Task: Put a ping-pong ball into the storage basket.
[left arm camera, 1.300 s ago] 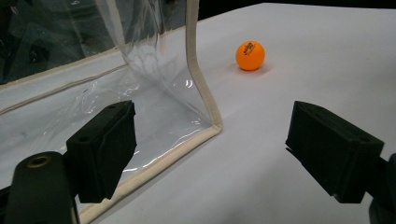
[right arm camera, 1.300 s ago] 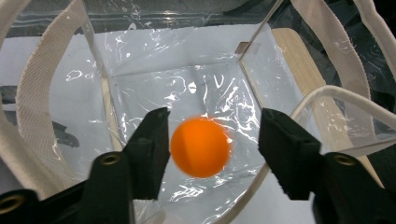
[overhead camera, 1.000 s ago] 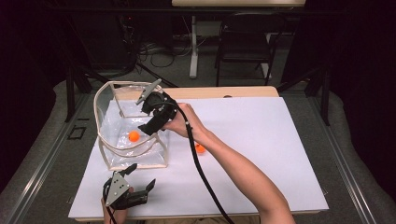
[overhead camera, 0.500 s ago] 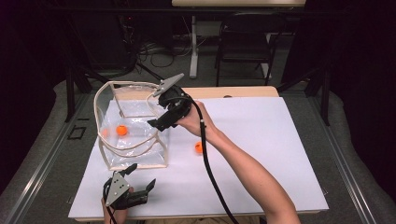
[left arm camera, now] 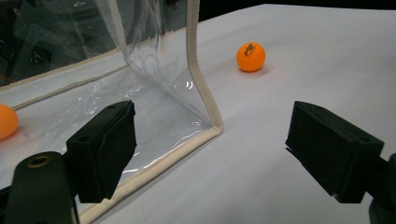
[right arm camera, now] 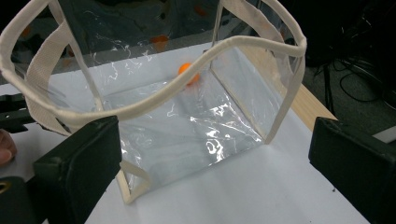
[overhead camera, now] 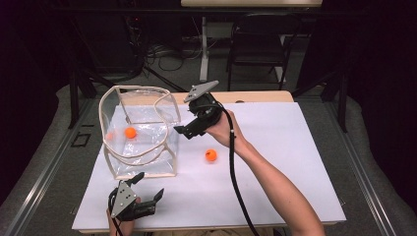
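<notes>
A clear plastic bag (overhead camera: 166, 129) with beige trim stands open at the table's left. One orange ball (overhead camera: 130, 132) lies inside it, also seen through the bag's mouth as the ball (right arm camera: 189, 72). A second orange ball (overhead camera: 211, 155) rests on the white table to the right of the bag. My right gripper (overhead camera: 186, 132) hovers just right of the bag's rim; its jaws have just been opening and nothing is between them. My left gripper (overhead camera: 149, 184) sits low near the front edge, open and empty, facing the bag's front corner (left arm camera: 205, 126) and the loose ball (left arm camera: 251, 57).
The white table sheet (overhead camera: 295, 162) stretches to the right of the bag and the loose ball. A black cable (overhead camera: 235, 182) trails from the right gripper along the forearm. Chairs and cables stand on the floor behind the table.
My right gripper has moved rightwards from over the bag's mouth to beside its rim. The ball inside the bag has rolled to the left. The left gripper has stayed put.
</notes>
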